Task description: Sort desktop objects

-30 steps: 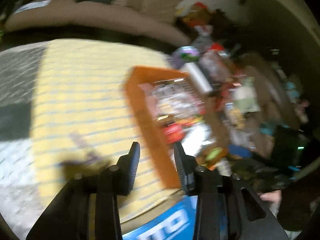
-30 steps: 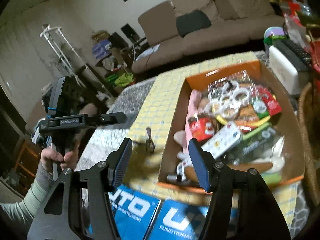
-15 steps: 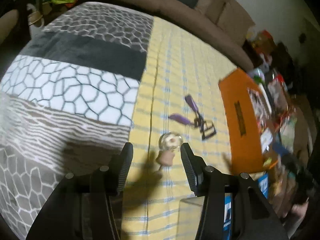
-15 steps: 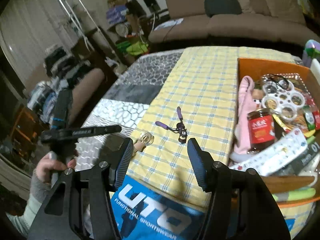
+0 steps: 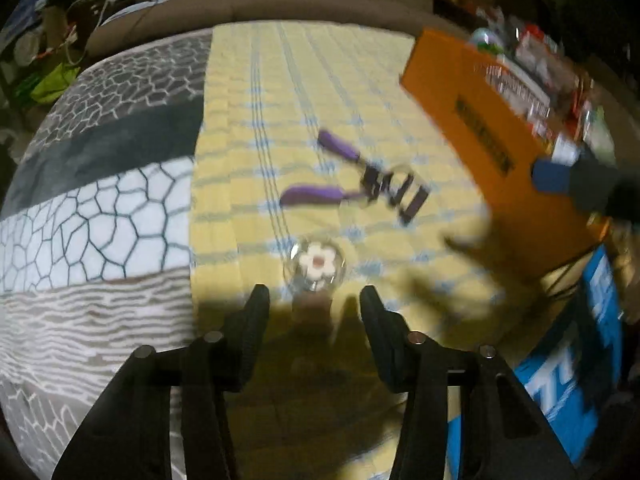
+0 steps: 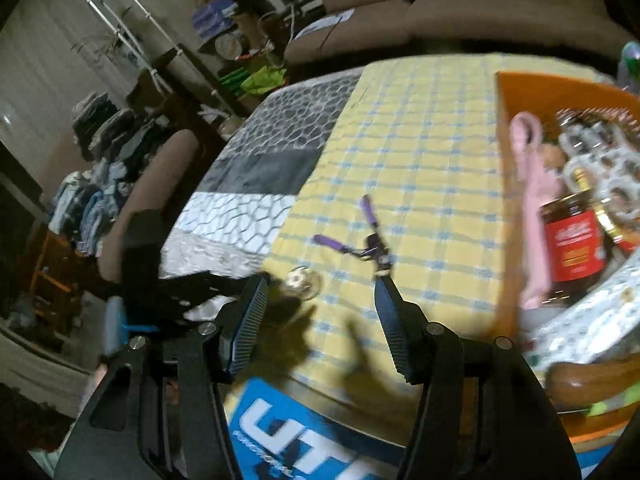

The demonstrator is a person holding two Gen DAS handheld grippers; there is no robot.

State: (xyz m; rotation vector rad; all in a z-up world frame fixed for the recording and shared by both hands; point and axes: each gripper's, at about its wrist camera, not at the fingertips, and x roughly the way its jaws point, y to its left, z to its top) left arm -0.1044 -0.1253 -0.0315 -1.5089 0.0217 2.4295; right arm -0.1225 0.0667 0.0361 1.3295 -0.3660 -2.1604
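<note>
A small clear globe ornament (image 5: 318, 264) with a white flower inside lies on the yellow checked cloth (image 5: 320, 80). Its tan base sits between the fingertips of my left gripper (image 5: 314, 300). The jaws are closing, with a gap still on each side of the base. Just beyond lies a purple-handled eyelash curler (image 5: 360, 184). In the right wrist view my right gripper (image 6: 320, 292) hovers open and empty over the cloth. There the globe ornament (image 6: 302, 280) is by its left finger and the eyelash curler (image 6: 368, 244) just ahead.
An orange box (image 6: 504, 160) full of jars, packets and a pink cloth stands to the right. A blue printed carton (image 6: 320, 432) lies at the near edge. A grey patterned blanket (image 5: 100, 200) covers the left side. A brown sofa stands behind.
My left gripper swung from the orange box to the yellow cloth and sank over the globe ornament. My right gripper moved left, away from the box, towards the curler.
</note>
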